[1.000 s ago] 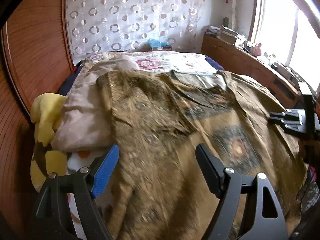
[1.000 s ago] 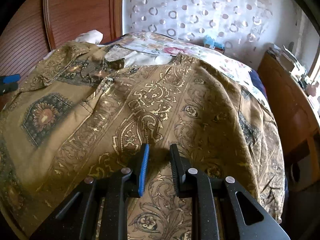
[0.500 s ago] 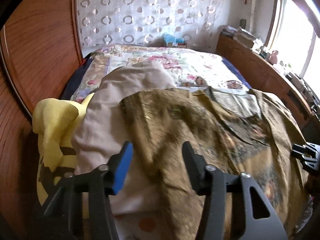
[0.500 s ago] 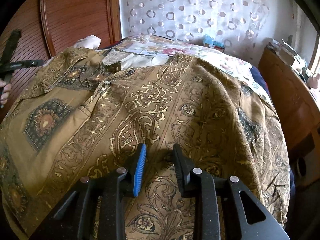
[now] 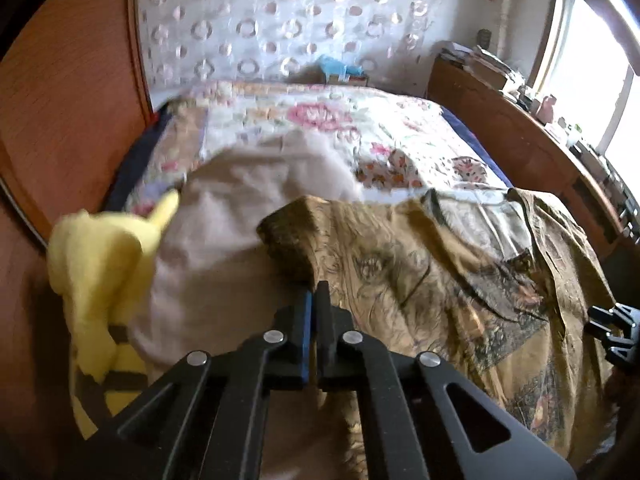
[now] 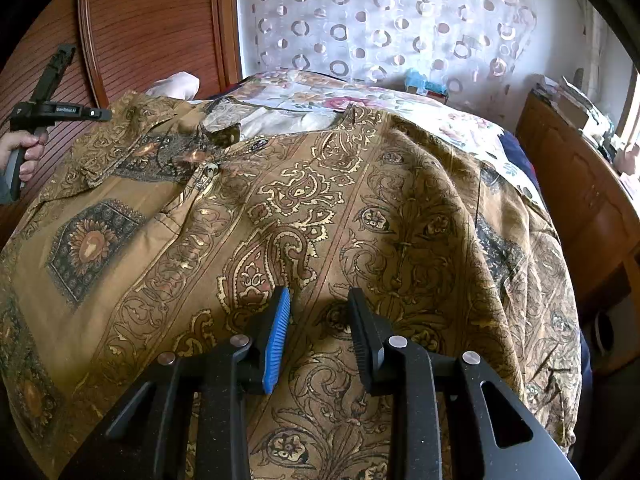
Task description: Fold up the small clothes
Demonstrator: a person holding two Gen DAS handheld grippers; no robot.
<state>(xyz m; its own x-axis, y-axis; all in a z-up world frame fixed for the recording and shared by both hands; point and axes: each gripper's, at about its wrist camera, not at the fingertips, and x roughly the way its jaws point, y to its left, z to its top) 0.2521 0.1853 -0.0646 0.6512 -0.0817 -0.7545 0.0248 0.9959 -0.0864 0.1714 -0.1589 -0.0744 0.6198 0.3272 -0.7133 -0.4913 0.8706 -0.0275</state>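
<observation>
A brown and gold paisley shirt [image 6: 320, 208] lies spread face up on the bed, collar at the far side. In the left wrist view the shirt [image 5: 440, 280] fills the right half, and its sleeve end sticks up in front. My left gripper [image 5: 314, 296] is shut on the shirt's left sleeve edge. It also shows in the right wrist view [image 6: 60, 110], at the shirt's far left. My right gripper [image 6: 318, 300] is open, jaws a hand's width apart, just above the shirt's lower right front. It shows in the left wrist view [image 5: 612, 328] at the right edge.
The bed has a floral quilt [image 5: 320, 120]. A beige pillow [image 5: 224, 248] and a yellow plush toy [image 5: 104, 264] lie left of the shirt. A wooden wardrobe [image 6: 152, 24] stands on the left, a wooden dresser [image 6: 580, 184] on the right, a dotted curtain [image 6: 380, 20] behind.
My left gripper moved left and forward to the sleeve edge and shut on it. My right gripper opened wider and stayed over the lower right front.
</observation>
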